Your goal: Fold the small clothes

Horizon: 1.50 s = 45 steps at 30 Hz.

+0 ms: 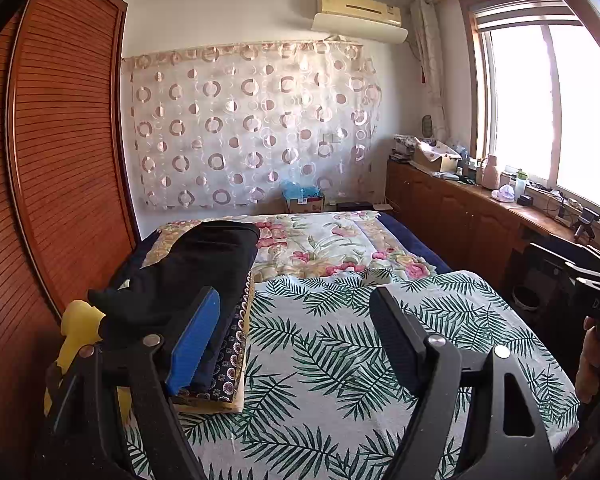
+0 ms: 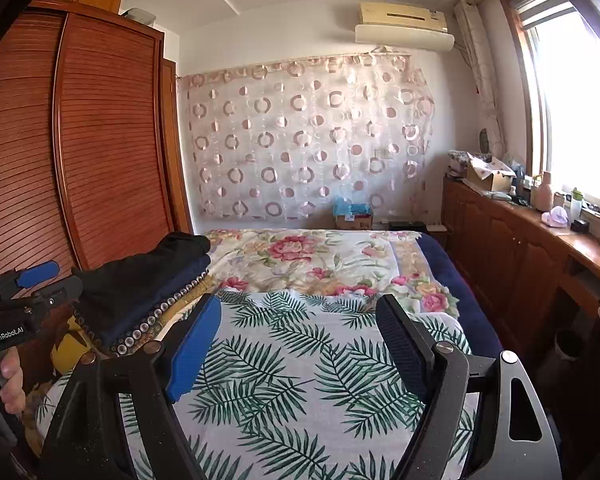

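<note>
A stack of folded clothes (image 1: 216,280) lies on the left side of the bed: a black garment on top, dark blue and patterned pieces beneath. The same stack (image 2: 148,292) shows in the right wrist view. My left gripper (image 1: 296,332) hovers open over the leaf-print sheet (image 1: 340,344), just right of the stack, nothing between its fingers. My right gripper (image 2: 300,340) is also open and empty above the leaf-print sheet (image 2: 292,360). The left gripper (image 2: 40,280), held by a hand (image 2: 8,372), appears at the left edge of the right wrist view.
A floral quilt (image 1: 320,244) covers the far half of the bed. A slatted wooden wardrobe (image 1: 60,140) runs close along the left. A wooden cabinet (image 1: 460,216) with clutter on top stands under the window at right. A yellow item (image 1: 80,328) sits beside the stack.
</note>
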Motion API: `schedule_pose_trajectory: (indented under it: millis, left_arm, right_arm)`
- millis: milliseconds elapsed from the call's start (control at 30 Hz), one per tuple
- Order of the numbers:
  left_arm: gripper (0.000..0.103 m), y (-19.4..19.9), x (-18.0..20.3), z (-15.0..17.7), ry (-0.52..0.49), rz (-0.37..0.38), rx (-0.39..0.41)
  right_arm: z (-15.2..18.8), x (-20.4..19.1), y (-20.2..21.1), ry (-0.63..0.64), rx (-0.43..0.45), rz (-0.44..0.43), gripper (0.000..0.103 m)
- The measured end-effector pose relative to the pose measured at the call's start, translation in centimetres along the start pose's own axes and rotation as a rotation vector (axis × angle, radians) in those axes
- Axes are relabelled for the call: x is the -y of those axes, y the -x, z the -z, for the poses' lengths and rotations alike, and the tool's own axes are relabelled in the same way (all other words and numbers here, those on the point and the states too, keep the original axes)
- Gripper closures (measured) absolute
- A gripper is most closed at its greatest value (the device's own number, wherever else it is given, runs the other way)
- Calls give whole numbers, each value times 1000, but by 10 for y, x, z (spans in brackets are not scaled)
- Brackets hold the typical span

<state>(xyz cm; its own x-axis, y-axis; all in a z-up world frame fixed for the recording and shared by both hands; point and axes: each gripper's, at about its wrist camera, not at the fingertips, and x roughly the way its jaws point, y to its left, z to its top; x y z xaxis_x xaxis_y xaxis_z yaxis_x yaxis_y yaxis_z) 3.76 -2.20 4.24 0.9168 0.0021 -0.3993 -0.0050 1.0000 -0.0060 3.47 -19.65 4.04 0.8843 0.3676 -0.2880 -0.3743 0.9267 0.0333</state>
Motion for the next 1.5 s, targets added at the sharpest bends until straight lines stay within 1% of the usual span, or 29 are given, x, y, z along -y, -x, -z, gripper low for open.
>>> schedule_pose_trajectory:
  millis: [333,1500]
  left_arm:
    - [25,2,0,0,0,-2,4]
    - [25,1,-1,4,-2,-4,9]
  right_arm:
    - [0,10,-1,8,-7,-6,22]
    - [-1,15,-2,9,-3,-12,22]
